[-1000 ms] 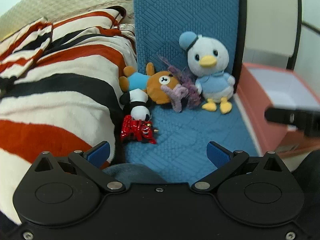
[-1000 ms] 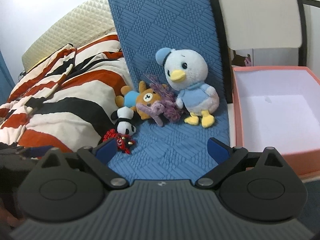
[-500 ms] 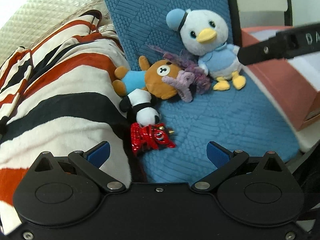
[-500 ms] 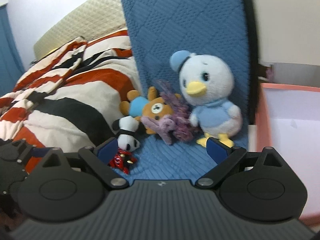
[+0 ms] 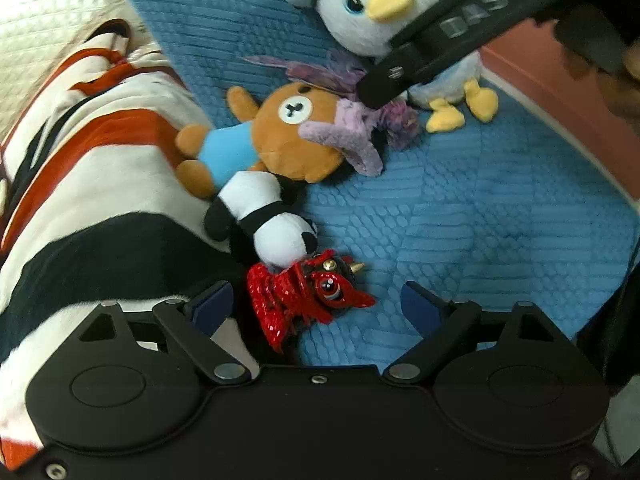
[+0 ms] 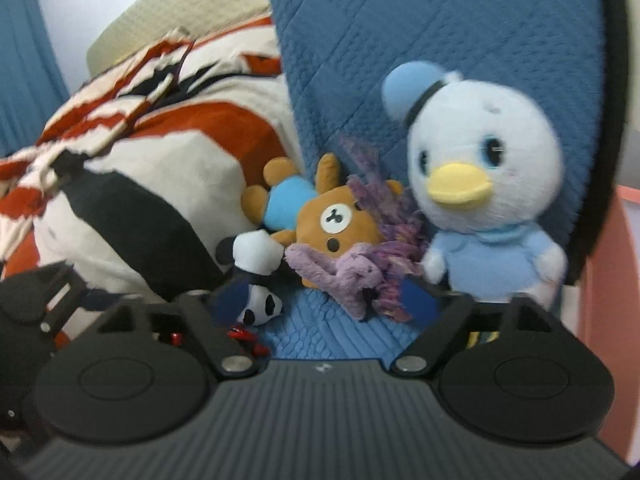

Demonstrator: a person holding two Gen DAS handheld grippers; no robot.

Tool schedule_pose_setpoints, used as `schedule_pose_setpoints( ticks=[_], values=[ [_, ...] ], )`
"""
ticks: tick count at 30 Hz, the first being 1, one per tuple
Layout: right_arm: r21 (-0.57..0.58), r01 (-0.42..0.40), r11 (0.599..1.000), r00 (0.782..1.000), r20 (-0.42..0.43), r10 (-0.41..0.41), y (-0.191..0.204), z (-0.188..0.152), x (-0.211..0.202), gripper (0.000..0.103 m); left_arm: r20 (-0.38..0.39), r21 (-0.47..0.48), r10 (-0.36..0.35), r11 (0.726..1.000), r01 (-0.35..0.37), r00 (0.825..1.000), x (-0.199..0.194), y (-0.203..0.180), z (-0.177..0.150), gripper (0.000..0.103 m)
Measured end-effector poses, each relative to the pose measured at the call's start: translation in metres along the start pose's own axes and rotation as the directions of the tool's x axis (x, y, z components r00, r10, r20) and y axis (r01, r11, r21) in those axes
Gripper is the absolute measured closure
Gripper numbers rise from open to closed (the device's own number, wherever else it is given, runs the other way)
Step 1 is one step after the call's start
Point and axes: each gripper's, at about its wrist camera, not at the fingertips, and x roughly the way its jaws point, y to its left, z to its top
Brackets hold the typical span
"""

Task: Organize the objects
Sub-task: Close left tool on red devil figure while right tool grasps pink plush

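Note:
Several soft toys lie on a blue quilted mat (image 5: 480, 220). A shiny red lion toy (image 5: 304, 296) sits between the fingers of my left gripper (image 5: 316, 306); its jaws are closing and the pads stand clear of the toy. A panda (image 5: 260, 212) rests its head on the lion. Behind it lie a brown bear (image 5: 288, 132) and a purple plush (image 5: 352, 132). My right gripper (image 6: 324, 300) is closing with the purple plush (image 6: 348, 276) and the panda's head (image 6: 260, 308) between its fingers, without a firm press. A blue and white duck (image 6: 480, 200) sits upright at the right.
A red, black and white striped blanket (image 5: 100, 168) bulges at the left, close against the toys. A pink box (image 5: 560, 92) stands to the right of the mat. The right gripper's black finger (image 5: 432, 52) crosses in front of the duck in the left wrist view.
Both grippers have come down and closer to the toys, and their jaws have narrowed. The lion now lies between the left fingers. The right gripper has reached the purple plush.

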Motion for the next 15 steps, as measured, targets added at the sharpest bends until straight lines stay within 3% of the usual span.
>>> schedule_pose_setpoints(
  ticks=[3, 11, 15],
  values=[
    [-0.036, -0.016, 0.999, 1.000, -0.021, 0.015, 0.004, 0.004, 0.020, 0.035, -0.020, 0.052, -0.031, 0.998, 0.032, 0.999, 0.016, 0.000, 0.002, 0.018],
    [-0.117, -0.078, 0.990, 0.995, -0.063, 0.071, 0.010, 0.021, 0.060, 0.045, -0.062, 0.204, -0.071, 0.975, 0.083, 0.996, 0.047, -0.012, 0.007, 0.020],
    [-0.152, -0.096, 0.984, 0.993, -0.085, 0.084, 0.012, 0.024, 0.075, 0.049, -0.083, 0.257, -0.061, 0.963, 0.081, 0.995, 0.061, -0.015, 0.008, 0.020]
  ],
)
